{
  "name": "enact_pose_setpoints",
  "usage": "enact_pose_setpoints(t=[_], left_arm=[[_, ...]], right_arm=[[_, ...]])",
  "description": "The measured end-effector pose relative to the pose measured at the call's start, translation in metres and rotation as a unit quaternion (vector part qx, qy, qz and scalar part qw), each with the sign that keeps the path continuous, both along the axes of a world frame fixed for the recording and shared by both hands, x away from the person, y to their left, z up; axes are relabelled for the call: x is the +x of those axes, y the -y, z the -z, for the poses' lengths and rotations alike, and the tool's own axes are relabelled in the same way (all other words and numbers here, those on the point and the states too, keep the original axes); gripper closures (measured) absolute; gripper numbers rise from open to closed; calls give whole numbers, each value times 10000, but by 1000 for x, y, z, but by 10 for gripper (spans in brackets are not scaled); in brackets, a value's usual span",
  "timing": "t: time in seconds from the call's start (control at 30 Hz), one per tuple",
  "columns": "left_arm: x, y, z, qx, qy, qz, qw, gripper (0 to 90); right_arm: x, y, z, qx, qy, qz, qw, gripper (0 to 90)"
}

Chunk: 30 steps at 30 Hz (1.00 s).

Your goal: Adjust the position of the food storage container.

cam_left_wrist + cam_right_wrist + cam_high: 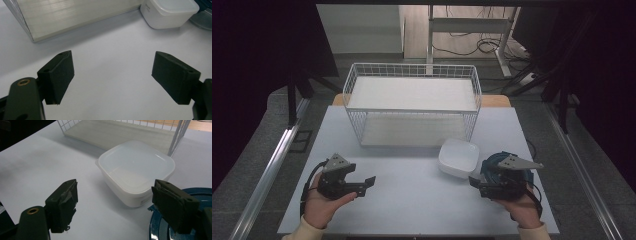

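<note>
White tabletop (412, 185), dim room behind; cables on the floor past the far edge.

Item one: white tub (458, 158), lid on, upright on the table just in front of the wire basket's near right corner. I read it as the thing to be handled, since it lies nearest my right gripper (476, 183), whose jaws point at it.

Item two: right gripper, jaws wide apart, nothing between them; in the right gripper view the tub (136, 170) sits just ahead, lined up for a grasp across its sides.

Item three: blue round object (162, 225), under the right jaw, touching or just beside the tub; I cannot tell what it is.

Item four: left gripper (365, 184), jaws wide apart and empty, held low over bare table, well apart from the tub, likely waiting.

Item five: wire basket (412, 102), white, with a pale board inside.
</note>
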State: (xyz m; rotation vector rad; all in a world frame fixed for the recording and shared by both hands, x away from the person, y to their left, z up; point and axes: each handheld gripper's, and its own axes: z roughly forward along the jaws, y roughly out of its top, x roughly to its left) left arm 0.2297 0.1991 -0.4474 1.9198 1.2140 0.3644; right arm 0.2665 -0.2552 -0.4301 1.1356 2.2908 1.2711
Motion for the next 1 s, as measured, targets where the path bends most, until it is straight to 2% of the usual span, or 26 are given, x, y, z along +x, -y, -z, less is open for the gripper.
enact_pose_setpoints(t=[0.13, 0.77, 1.0], left_arm=[[0, 1, -1, -72, -31, 47, 10000, 177], [1, 3, 3, -14, -102, 87, 9999, 179], [2, 1, 3, -18, -157, 52, 9999, 178]], right_arm=[[0, 2, 0, 37, 3, 37, 10000, 223], [1, 3, 1, 33, -81, 43, 10000, 274], [2, 0, 4, -135, -146, 59, 9998, 275]])
